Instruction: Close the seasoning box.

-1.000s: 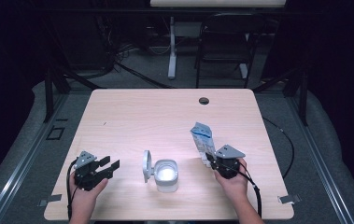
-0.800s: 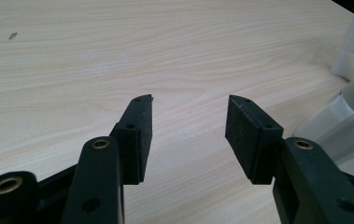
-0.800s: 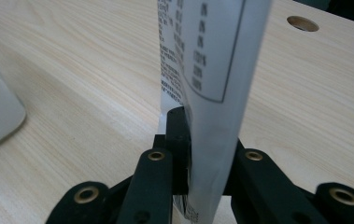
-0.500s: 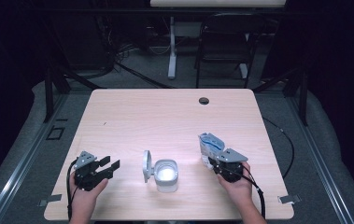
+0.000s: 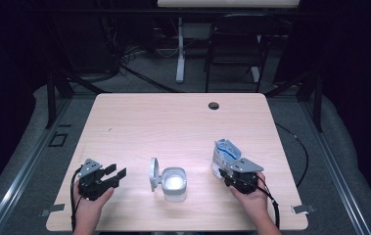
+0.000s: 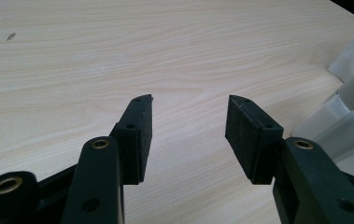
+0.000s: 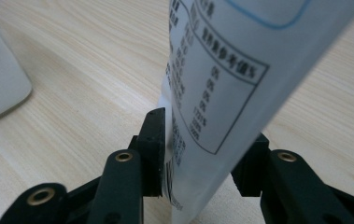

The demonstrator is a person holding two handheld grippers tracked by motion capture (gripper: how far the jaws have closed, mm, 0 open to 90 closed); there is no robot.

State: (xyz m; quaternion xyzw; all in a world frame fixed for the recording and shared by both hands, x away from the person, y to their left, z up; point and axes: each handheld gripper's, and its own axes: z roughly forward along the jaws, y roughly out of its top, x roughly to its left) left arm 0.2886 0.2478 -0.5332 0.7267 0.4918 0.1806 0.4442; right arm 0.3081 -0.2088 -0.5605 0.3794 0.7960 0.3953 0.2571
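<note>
A dark room with a chair [image 5: 236, 46] and stand legs behind surrounded the pale wooden tabletop [image 5: 173, 122]. Near its front right, a white and blue pouch [image 5: 223, 157] sat on the wood, leaning, with its lower part between the fingers of the right gripper [image 5: 222, 172]. Those fingers had just been opening; in the right gripper view the pouch [image 7: 221, 84] lay against the left finger [image 7: 155, 140], while the contact on the other side was hidden, so a firm clamp could not be made out. At the front centre stood a white container [image 5: 174, 183] with its round lid [image 5: 152, 173] up. The left gripper [image 5: 117, 174] rested at the front left, its fingers [image 6: 139, 133] apart over bare wood.
</note>
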